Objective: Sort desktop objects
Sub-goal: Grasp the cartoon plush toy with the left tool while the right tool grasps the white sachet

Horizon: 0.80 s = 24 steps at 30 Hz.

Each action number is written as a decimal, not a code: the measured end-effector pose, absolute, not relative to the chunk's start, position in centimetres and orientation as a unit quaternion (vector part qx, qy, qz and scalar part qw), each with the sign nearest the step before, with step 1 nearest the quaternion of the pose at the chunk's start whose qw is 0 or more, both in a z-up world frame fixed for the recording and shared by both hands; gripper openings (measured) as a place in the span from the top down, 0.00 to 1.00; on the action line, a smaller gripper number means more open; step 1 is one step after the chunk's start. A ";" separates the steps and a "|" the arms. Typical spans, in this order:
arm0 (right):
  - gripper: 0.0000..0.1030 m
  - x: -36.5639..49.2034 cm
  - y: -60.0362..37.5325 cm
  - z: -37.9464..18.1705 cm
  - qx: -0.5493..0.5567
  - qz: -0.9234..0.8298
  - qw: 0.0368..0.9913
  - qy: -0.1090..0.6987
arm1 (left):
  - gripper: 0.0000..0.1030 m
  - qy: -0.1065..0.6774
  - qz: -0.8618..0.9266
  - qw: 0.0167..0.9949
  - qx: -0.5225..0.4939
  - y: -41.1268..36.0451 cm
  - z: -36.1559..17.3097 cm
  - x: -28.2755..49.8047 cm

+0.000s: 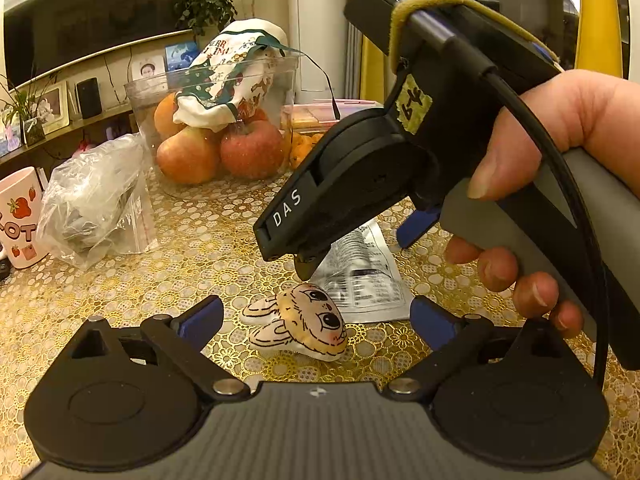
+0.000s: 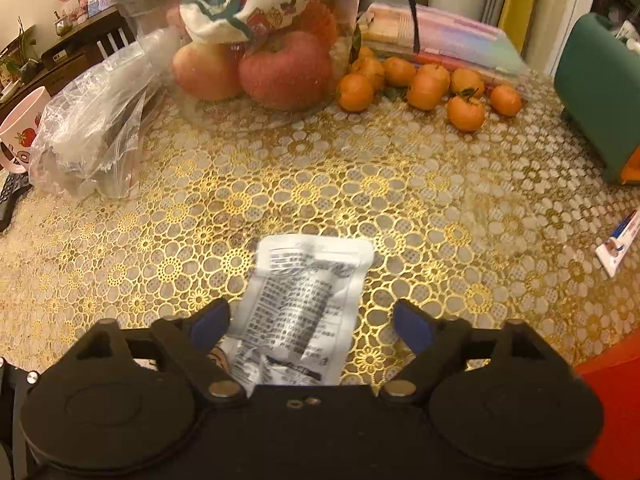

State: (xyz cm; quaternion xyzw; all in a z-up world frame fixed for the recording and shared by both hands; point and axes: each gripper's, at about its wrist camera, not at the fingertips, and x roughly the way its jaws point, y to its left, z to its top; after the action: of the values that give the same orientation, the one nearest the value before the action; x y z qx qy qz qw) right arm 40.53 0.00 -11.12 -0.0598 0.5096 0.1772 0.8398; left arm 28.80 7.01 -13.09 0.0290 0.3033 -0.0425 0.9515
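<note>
Both grippers stand with their blue-padded jaws spread apart, holding nothing. Left gripper [image 1: 316,316]: its jaws flank a small flat plush face [image 1: 308,326] with drawn eyes and ears, lying on the gold floral tablecloth [image 1: 192,248]; neither pad touches it. Right gripper [image 2: 312,326]: its jaws flank the near end of a white printed sachet [image 2: 304,304], which lies flat on the cloth. The sachet's nearest edge is hidden under the gripper body, its print is too blurred to read, and a sliver of the plush face shows just beside the left-hand pad.

In the left wrist view, the right gripper's body and the person's right hand [image 1: 560,184] block most of the right half; the sachet shows only partly beneath them, just beyond the plush face.

Farther out on the left, a crumpled clear plastic bag [image 2: 88,132] holds dark contents that cannot be identified. A pink strawberry mug [image 2: 20,132] beside it is cut off by the frame edge. Behind stands a clear container [image 2: 256,40] holding apples and a patterned cloth. Loose mandarins [image 2: 424,84] lie to its right, with a green box [image 2: 596,104] partly cropped at the far right edge.
</note>
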 end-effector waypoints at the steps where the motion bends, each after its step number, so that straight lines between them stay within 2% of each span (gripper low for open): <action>1: 0.19 40.5 0.1 -11.1 -0.065 0.175 0.840 0.510 | 0.03 0.304 -0.042 0.951 0.029 7.0 -13.1 28.9; 4: 0.23 40.3 0.4 -11.2 -0.080 0.175 0.841 0.505 | 0.10 0.308 -0.045 0.950 0.029 7.0 -13.3 29.2; 6: 0.27 40.2 0.3 -11.2 -0.084 0.178 0.843 0.501 | 0.11 0.311 -0.044 0.949 0.027 7.1 -13.4 29.4; 8: 0.34 40.1 0.0 -11.1 -0.086 0.179 0.844 0.498 | 0.12 0.314 -0.041 0.948 0.025 7.2 -13.6 29.6; 10: 0.39 40.1 -0.3 -11.1 -0.086 0.180 0.846 0.495 | 0.16 0.317 -0.038 0.947 0.022 7.3 -13.7 29.8; 15: 0.41 40.1 -1.0 -10.9 -0.075 0.189 0.846 0.494 | 0.19 0.323 -0.034 0.946 0.020 7.3 -13.8 30.2; 21: 0.43 39.9 -1.5 -10.8 -0.066 0.191 0.845 0.495 | 0.41 0.342 -0.035 0.939 0.003 7.5 -14.0 30.9; 24: 0.43 39.7 -1.8 -10.7 -0.065 0.193 0.846 0.492 | 0.46 0.343 -0.035 0.938 -0.007 7.6 -13.9 30.9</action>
State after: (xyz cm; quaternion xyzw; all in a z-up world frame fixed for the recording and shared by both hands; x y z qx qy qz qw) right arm 39.66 -1.85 -10.65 -0.0651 0.4924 0.1929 0.8462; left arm 30.92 7.61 -13.92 -0.0072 0.3435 -0.0350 0.9385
